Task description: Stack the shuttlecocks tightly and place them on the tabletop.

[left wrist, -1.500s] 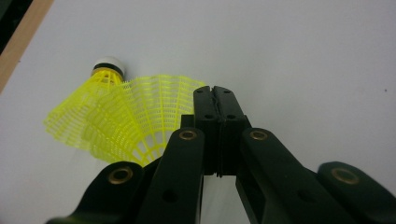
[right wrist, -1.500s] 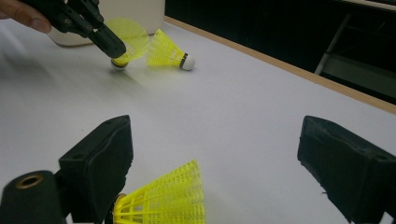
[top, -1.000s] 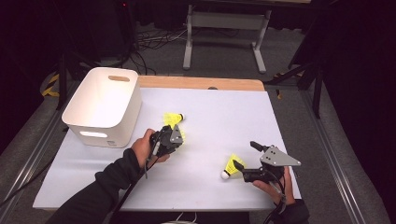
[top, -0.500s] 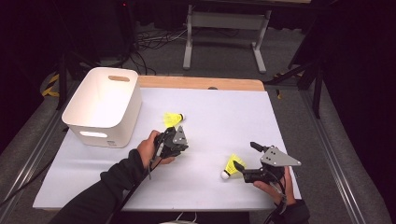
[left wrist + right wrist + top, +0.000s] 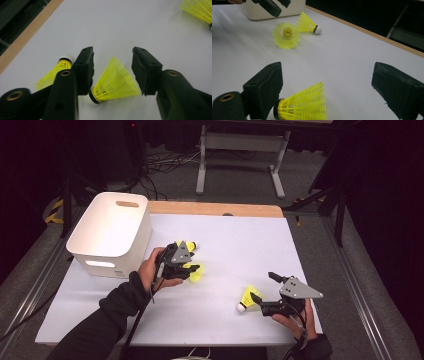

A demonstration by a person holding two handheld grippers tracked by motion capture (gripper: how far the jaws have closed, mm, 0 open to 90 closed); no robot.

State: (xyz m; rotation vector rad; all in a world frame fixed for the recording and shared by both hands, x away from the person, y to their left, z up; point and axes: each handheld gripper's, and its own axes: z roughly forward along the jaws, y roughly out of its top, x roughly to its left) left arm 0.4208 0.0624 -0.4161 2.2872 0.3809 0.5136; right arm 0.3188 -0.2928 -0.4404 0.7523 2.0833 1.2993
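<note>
I have the left gripper (image 5: 192, 268) out over the middle of the worktop (image 5: 240, 245), just off the white bin (image 5: 111, 232) that sits at the far left corner. Its jaws stand apart around a yellow shuttlecock (image 5: 115, 82) lying on its side, neither pad clearly touching it. A second shuttlecock (image 5: 55, 71) lies just beyond the left jaw. My right gripper (image 5: 262, 296) is near the front right corner, jaws wide apart, a third shuttlecock (image 5: 304, 105) resting against one jaw.
</note>
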